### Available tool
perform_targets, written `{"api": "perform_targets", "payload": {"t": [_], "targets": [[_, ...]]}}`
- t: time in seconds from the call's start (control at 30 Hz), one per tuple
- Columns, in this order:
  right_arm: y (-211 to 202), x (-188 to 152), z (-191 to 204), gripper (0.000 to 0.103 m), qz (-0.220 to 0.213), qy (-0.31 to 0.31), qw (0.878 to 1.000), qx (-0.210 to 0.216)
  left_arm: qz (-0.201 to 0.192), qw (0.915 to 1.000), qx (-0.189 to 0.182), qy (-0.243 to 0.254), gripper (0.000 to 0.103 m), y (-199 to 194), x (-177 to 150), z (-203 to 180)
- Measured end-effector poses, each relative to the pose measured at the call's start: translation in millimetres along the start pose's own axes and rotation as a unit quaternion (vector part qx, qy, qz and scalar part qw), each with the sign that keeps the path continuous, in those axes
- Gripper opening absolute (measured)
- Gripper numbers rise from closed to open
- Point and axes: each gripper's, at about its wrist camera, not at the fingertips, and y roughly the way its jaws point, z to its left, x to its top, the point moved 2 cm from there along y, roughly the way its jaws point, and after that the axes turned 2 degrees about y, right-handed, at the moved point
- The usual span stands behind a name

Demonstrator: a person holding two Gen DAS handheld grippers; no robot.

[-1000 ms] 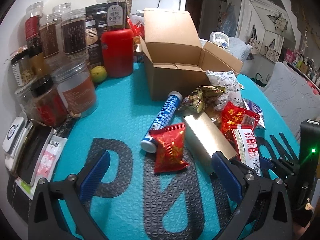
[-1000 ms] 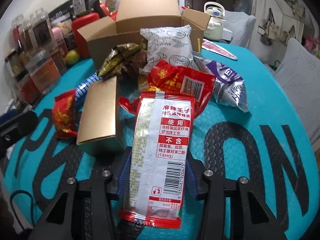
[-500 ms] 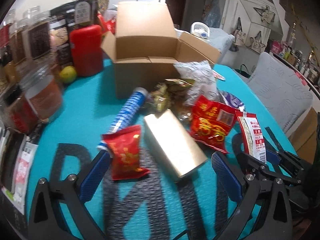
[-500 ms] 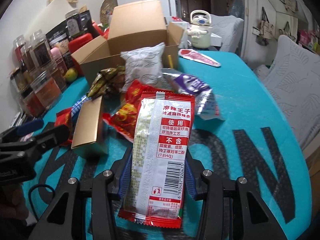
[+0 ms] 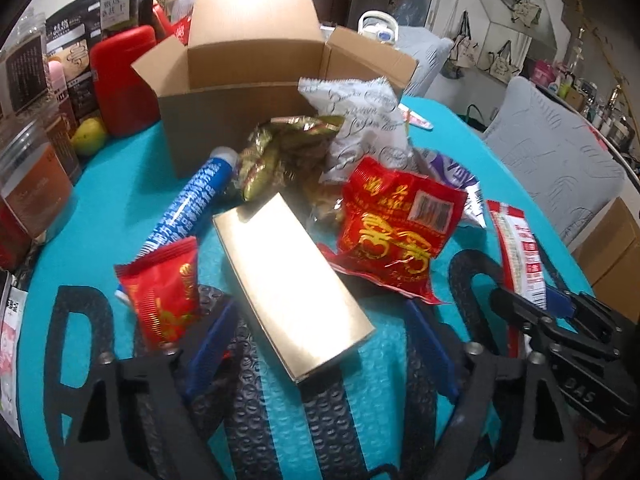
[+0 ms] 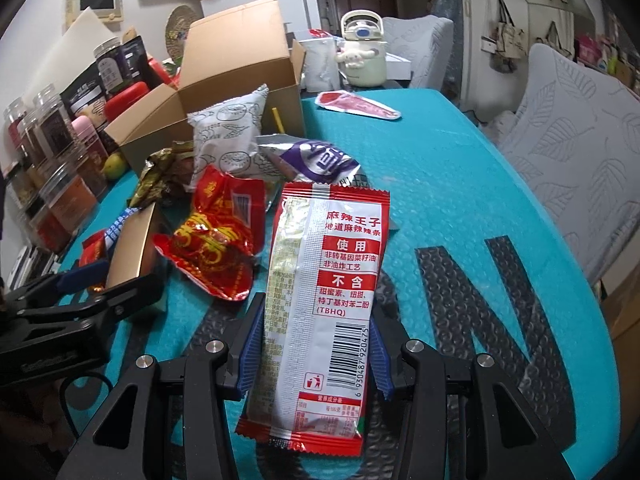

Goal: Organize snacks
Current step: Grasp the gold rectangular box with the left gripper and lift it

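Note:
My right gripper [image 6: 312,350] is shut on a red and white snack packet [image 6: 324,280] and holds it above the teal mat; the packet also shows in the left wrist view [image 5: 520,252]. My left gripper [image 5: 320,344] is open, its blue pads either side of the near end of a gold box [image 5: 288,280]. A small red packet [image 5: 164,292] lies left of it. A pile with a big red packet [image 5: 396,224], a blue tube [image 5: 188,200], a gold wrapped bag [image 5: 276,148] and a white bag [image 5: 360,120] lies before an open cardboard box [image 5: 248,60].
Jars [image 5: 32,184], a red canister [image 5: 124,80] and a yellow-green fruit [image 5: 90,136] line the left edge. A purple and silver packet [image 6: 320,160], a flat red pouch [image 6: 356,105] and a white kettle [image 6: 362,52] lie further back. A grey chair [image 6: 572,168] stands right.
My left gripper has moved forward and lower, so the gold box now lies between its pads. My right gripper has risen and pulled back with the packet.

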Motion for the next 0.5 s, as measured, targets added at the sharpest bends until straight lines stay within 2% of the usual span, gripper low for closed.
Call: {"api": "perform_targets", "payload": {"t": [0.1, 0.3, 0.5], "targets": [[2, 0, -2, 0.046, 0.002, 0.003, 1.000, 0.000, -0.003, 0.9998, 0.017, 0.000, 0.062, 4, -1, 3], [3, -3, -1, 0.046, 0.005, 0.006, 1.000, 0.003, -0.011, 0.9999, 0.009, 0.003, 0.057, 0, -5, 10], [-1, -12, 5, 0.046, 0.013, -0.001, 1.000, 0.019, -0.001, 1.0000, -0.001, 0.008, 0.053, -13, -20, 12]]}}
